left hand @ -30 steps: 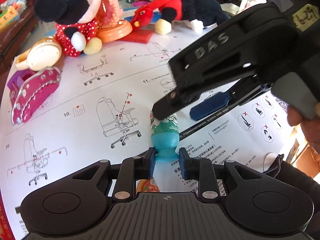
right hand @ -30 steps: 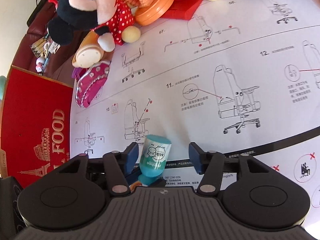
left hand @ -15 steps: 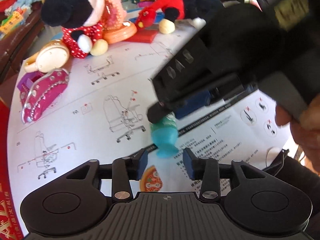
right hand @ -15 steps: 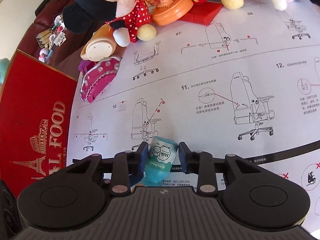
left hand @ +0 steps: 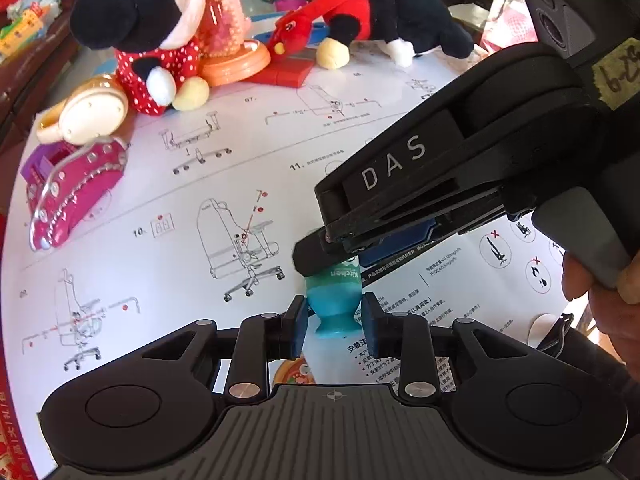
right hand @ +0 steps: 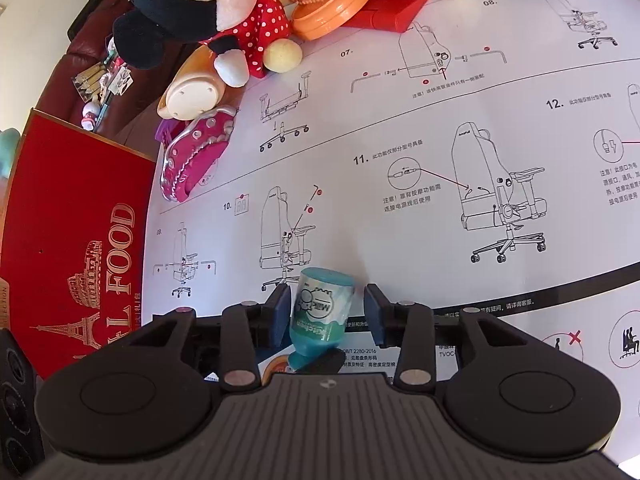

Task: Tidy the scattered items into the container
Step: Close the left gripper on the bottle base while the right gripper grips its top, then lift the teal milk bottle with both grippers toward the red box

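Far left at nine o'clock sits the red box (right hand: 76,248), with the pink toy shoe (right hand: 196,152) just beside it on the instruction sheet (right hand: 400,112). Centre now: the teal milk bottle (left hand: 335,300), tilted. The left gripper (left hand: 334,322) is closing, pads hugging the bottle's narrow end, apparently touching. Over at three o'clock, the right gripper (right hand: 326,312) is opening; the bottle leans on its left pad, right pad clear

You have two plush mouse dolls (left hand: 148,24) (left hand: 392,20), one small teal plastic milk bottle (right hand: 320,316), one pink studded toy shoe (left hand: 72,192).
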Demonstrator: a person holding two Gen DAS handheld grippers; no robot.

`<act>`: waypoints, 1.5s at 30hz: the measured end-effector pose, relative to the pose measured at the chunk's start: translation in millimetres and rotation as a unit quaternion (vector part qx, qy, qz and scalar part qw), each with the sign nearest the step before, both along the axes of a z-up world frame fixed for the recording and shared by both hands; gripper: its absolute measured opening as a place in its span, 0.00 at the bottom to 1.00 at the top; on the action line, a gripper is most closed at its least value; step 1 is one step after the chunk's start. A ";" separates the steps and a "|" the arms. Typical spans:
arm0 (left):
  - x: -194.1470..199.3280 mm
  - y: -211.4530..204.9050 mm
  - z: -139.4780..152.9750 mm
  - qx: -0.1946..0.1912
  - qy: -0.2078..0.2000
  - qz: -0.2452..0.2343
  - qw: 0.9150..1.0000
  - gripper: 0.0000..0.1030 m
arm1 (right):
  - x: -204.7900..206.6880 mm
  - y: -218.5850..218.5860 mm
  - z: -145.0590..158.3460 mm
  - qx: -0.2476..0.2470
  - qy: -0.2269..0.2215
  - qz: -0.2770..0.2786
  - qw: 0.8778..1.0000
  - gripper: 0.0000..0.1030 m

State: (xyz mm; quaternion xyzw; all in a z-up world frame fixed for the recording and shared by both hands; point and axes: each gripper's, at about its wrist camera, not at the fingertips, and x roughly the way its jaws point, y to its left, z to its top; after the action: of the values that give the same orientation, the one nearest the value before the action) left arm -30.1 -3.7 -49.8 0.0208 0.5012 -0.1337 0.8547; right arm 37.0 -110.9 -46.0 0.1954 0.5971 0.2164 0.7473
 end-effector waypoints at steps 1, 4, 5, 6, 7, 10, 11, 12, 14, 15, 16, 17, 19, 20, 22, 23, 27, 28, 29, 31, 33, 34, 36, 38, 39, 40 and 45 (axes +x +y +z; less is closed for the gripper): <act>0.1 -0.7 -1.1 0.002 0.003 0.000 1.000 0.25 | 0.1 1.0 0.3 0.002 0.000 0.002 1.000 0.45; -0.3 -2.8 -2.0 0.011 0.001 -0.005 1.000 0.25 | 0.8 5.4 1.0 -0.001 -0.002 0.007 1.000 0.51; -0.1 -2.6 -1.7 0.011 0.002 -0.004 1.000 0.25 | 1.2 6.7 0.8 -0.004 -0.004 0.009 1.000 0.51; 0.5 -2.2 -1.6 0.011 0.003 -0.003 1.000 0.25 | 1.3 7.7 0.9 -0.005 -0.009 0.011 1.000 0.50; 1.1 -1.7 -1.4 0.012 0.004 -0.001 1.000 0.26 | 1.6 8.2 0.9 -0.007 -0.012 0.012 1.000 0.48; 3.1 -2.1 -1.1 0.019 0.006 0.004 1.000 0.32 | 1.5 8.3 -0.1 -0.012 -0.020 0.014 1.000 0.40; 3.5 -2.8 -1.0 0.022 0.006 0.005 1.000 0.33 | 1.0 8.0 -0.2 -0.012 -0.022 0.013 1.000 0.40; 3.7 -3.7 -1.2 0.024 0.006 0.004 1.000 0.34 | 0.3 8.1 -0.2 -0.012 -0.024 0.014 1.000 0.40; 3.5 -5.6 -1.5 0.028 0.003 0.002 1.000 0.36 | -0.7 9.2 0.0 -0.015 -0.029 0.017 0.999 0.40; 3.2 -6.5 -1.6 0.031 0.002 -0.001 1.000 0.33 | -0.8 9.4 0.1 -0.015 -0.029 0.018 0.999 0.40; 3.1 -7.0 -1.6 0.033 0.001 -0.001 0.999 0.30 | -0.5 9.4 0.1 -0.015 -0.029 0.018 0.999 0.40; 3.0 -6.8 -1.7 0.032 0.001 -0.002 0.999 0.28 | -0.2 9.3 0.1 -0.015 -0.028 0.018 0.999 0.40; 2.9 -5.5 -1.5 0.030 0.002 0.000 1.000 0.27 | 0.3 10.1 0.4 -0.017 -0.027 0.020 0.999 0.40; 2.8 -5.3 -1.6 0.030 0.002 0.000 1.000 0.27 | 0.8 10.8 0.7 -0.018 -0.026 0.021 0.999 0.41; 2.7 -4.9 -1.6 0.030 0.002 -0.002 1.000 0.27 | 2.4 12.8 1.4 -0.021 -0.025 0.025 0.999 0.42; 2.6 -4.4 -1.5 0.029 0.002 -0.003 1.000 0.27 | 3.1 13.6 1.5 -0.022 -0.025 0.025 0.999 0.42; 1.8 -2.3 -1.7 0.025 0.003 -0.005 1.000 0.27 | 4.3 14.7 1.4 -0.021 -0.027 0.026 0.999 0.44; 1.9 -2.2 -1.8 0.025 0.003 -0.006 1.000 0.27 | 4.3 14.7 1.3 -0.021 -0.027 0.026 0.999 0.44; 1.9 -2.2 -1.9 0.024 0.004 -0.006 1.000 0.27 | 4.2 14.5 1.1 -0.020 -0.028 0.026 0.999 0.44; 3.0 -1.9 -1.9 0.024 0.006 -0.004 1.000 0.31 | 3.4 14.1 1.1 -0.020 -0.030 0.027 0.999 0.42; 3.4 -4.2 -2.1 0.032 0.004 -0.002 0.999 0.31 | 2.6 13.2 1.0 -0.021 -0.032 0.027 0.999 0.40; 3.4 -5.8 -2.1 0.035 0.003 -0.002 0.999 0.32 | 2.2 12.7 0.7 -0.020 -0.031 0.026 0.999 0.40; 2.8 -9.8 -2.5 0.045 0.000 -0.004 0.999 0.31 | 1.1 12.4 0.3 -0.017 -0.027 0.025 0.999 0.39; 1.4 -12.2 -2.4 0.053 -0.002 -0.007 0.999 0.29 | -0.8 12.5 0.7 -0.018 -0.029 0.024 0.999 0.39; 0.7 -12.7 -2.1 0.054 -0.001 -0.008 0.999 0.28 | -1.1 11.8 0.2 -0.016 -0.027 0.022 0.999 0.39; 0.1 -12.9 -1.9 0.053 0.000 -0.008 0.999 0.28 | -1.2 10.6 -0.1 -0.013 -0.025 0.020 0.999 0.39; -2.7 -15.0 -1.9 0.057 -0.002 -0.009 0.998 0.28 | -1.9 10.0 -0.8 0.001 -0.015 0.014 1.000 0.51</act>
State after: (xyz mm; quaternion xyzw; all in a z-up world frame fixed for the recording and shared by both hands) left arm -32.8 -18.6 -51.7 0.0742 0.5058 -0.1122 0.8521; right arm 35.0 -101.0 -46.8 0.1842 0.5884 0.2301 0.7529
